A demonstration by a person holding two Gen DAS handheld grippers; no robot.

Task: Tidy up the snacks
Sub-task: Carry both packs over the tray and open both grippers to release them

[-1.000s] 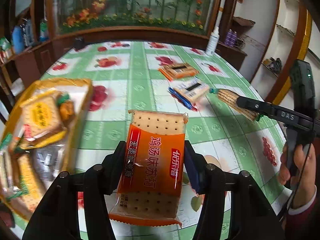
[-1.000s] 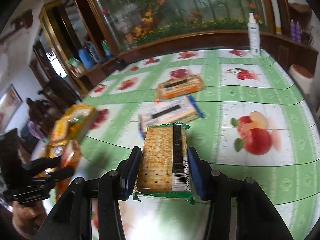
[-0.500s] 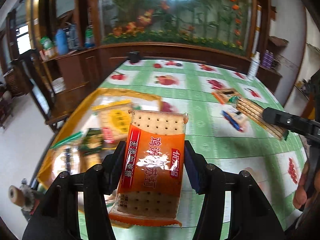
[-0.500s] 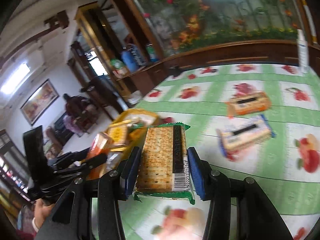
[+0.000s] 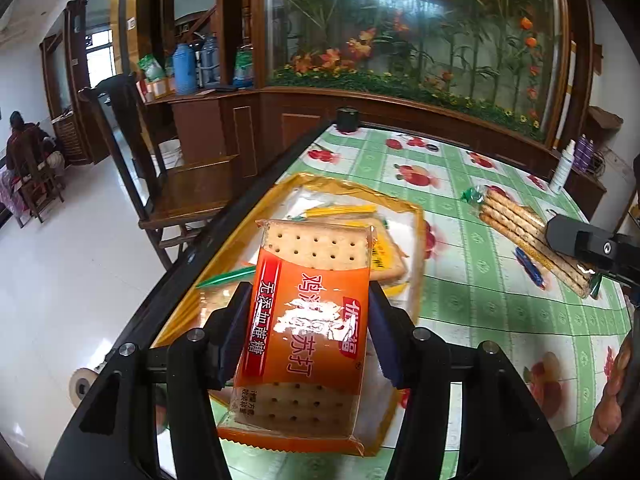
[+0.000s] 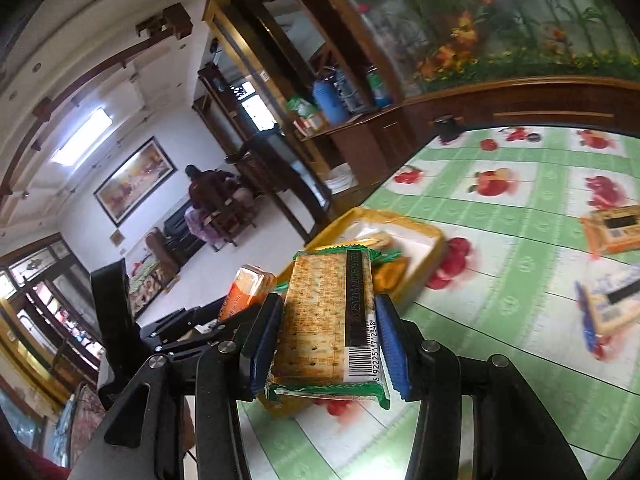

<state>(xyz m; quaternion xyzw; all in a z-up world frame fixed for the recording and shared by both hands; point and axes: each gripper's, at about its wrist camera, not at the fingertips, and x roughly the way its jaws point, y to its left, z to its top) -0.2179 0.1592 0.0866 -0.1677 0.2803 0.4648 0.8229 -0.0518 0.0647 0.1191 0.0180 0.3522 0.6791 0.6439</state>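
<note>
Left gripper is clamped on the orange cracker pack, pads pressed on both long edges, pack held lengthwise above the near end of the yellow tray. Right gripper is closed on the green cracker pack, barcode side up, blue pads tight on its sides; I see it just in front of the tray's near corner, above the tablecloth. Tray sits at the table's left edge and already holds several wrapped packs, yellow and green ones, overlapping; can't tell the count. Past the tray on the right wrist view: a blue-edged pack and an orange pack lie flat on the cloth, apart from each other. Far end of table: white spray bottle, then the wooden cabinet with flower-painted glass.
</note>
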